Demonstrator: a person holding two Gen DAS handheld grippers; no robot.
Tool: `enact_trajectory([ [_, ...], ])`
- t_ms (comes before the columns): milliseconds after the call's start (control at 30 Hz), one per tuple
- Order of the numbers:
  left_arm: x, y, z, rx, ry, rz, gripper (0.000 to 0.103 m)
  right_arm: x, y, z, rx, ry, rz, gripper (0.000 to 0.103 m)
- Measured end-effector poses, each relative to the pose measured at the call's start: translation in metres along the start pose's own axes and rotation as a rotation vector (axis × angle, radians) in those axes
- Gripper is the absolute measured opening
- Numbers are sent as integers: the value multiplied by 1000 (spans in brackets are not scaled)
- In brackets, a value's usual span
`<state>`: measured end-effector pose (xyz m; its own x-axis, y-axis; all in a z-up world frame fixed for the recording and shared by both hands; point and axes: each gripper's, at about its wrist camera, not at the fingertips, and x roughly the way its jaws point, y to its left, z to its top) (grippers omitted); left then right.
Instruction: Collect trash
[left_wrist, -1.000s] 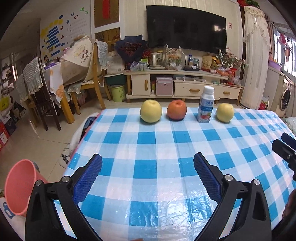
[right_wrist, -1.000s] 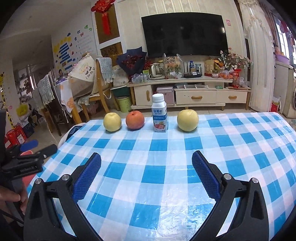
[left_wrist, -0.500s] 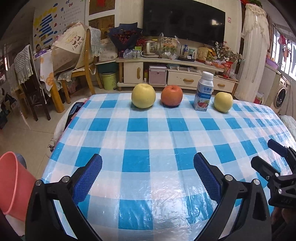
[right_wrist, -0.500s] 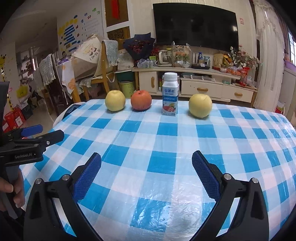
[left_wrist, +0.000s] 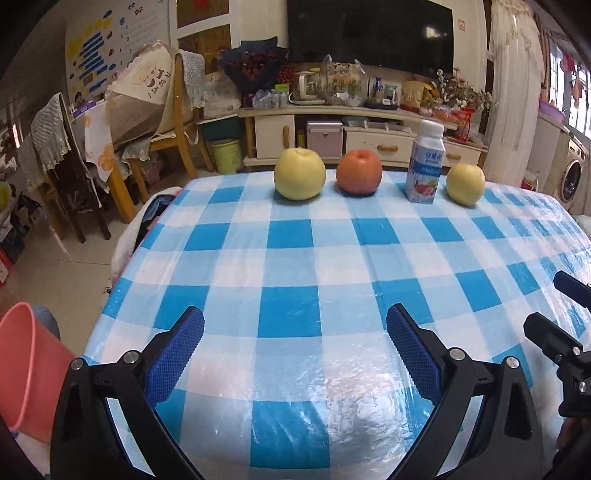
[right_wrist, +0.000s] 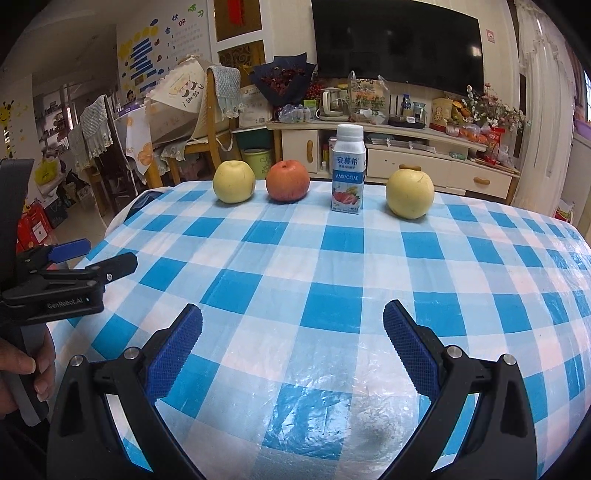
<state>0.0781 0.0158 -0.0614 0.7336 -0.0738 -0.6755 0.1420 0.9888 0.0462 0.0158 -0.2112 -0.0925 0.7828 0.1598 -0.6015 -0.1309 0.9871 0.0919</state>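
Both grippers sit low over the near edge of the checkered table (left_wrist: 288, 258), side by side. The left gripper (left_wrist: 295, 343) has its blue-padded fingers spread wide with nothing between them, and same deal for the right gripper (right_wrist: 293, 341): wide apart, empty.

Up at the far edge of the table, top middle of both frames, there's a row: a yellow apple (left_wrist: 300, 173), a red apple (left_wrist: 359, 172), a small milk bottle (right_wrist: 348, 169) standing upright, then another yellow apple (right_wrist: 410, 192). The bottle stands between the red apple and the right-hand yellow one, not touching either.

A pink bucket (left_wrist: 26, 365) sits at the lower left of the left wrist view, off the table's edge.
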Motion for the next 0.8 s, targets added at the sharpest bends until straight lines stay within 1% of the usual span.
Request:
enact_trajectory([
  [100,8,0,-3,-7,17,-6,98,5,-2,-3,-1,8,-1,99],
  [200,10,-1,-3,-3,17,-11,98,10,-4,-5,6,21,4,99],
  [367,9,-3,-2,5,5,-18,98,11,-5,-6,5,21,2,99],
  [800,16,-5,-6,-1,34,-29,98,12,-6,-6,8,29,5,99],
])
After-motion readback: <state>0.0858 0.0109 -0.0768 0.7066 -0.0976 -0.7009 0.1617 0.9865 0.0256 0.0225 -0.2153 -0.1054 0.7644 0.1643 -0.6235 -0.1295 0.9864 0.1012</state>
